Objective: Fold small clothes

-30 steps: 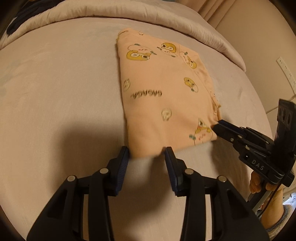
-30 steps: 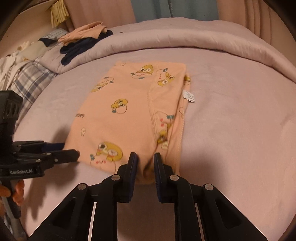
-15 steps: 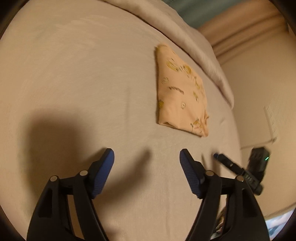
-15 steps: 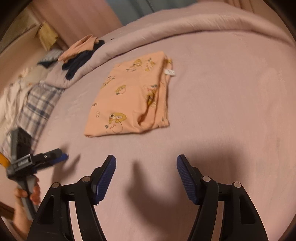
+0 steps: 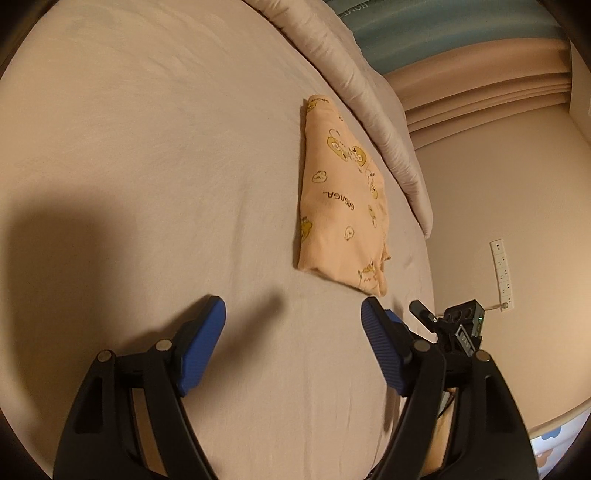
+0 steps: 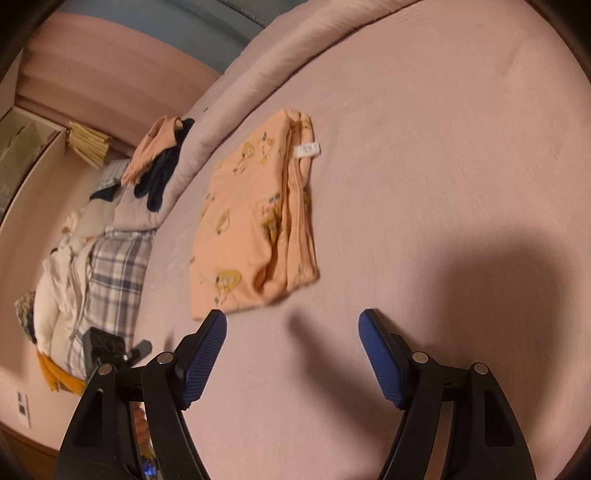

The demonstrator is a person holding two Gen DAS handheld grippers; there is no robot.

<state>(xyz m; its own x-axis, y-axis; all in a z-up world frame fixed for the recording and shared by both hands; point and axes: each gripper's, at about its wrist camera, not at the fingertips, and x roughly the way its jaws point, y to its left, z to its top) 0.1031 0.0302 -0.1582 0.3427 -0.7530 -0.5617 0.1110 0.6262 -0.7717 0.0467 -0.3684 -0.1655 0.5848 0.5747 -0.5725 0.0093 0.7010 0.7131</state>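
The folded garment (image 5: 341,199) lies flat on the bed (image 5: 147,166), peach with bear prints, near the rolled duvet (image 5: 369,88) at the far edge. Both grippers stand clear of it over bare sheet: the left gripper (image 5: 293,314) has its jaws wide with nothing between them, and they have just been opening; the right gripper (image 6: 291,328) is likewise wide and empty, its jaws also just opening. Only the left view shows the printed lettering on the cloth, a wall socket strip (image 5: 501,273) and the curtain (image 5: 461,33); the right gripper appears there only as a dark tip and body partly behind the left one's finger. Only the right view shows the white care label (image 6: 308,149) at the garment's stacked side edges, and a pile of other clothes (image 6: 92,258) at the bed's left, including a plaid piece and dark items; the pile's contents are hard to sort out. The left gripper there is mostly hidden behind the near finger.
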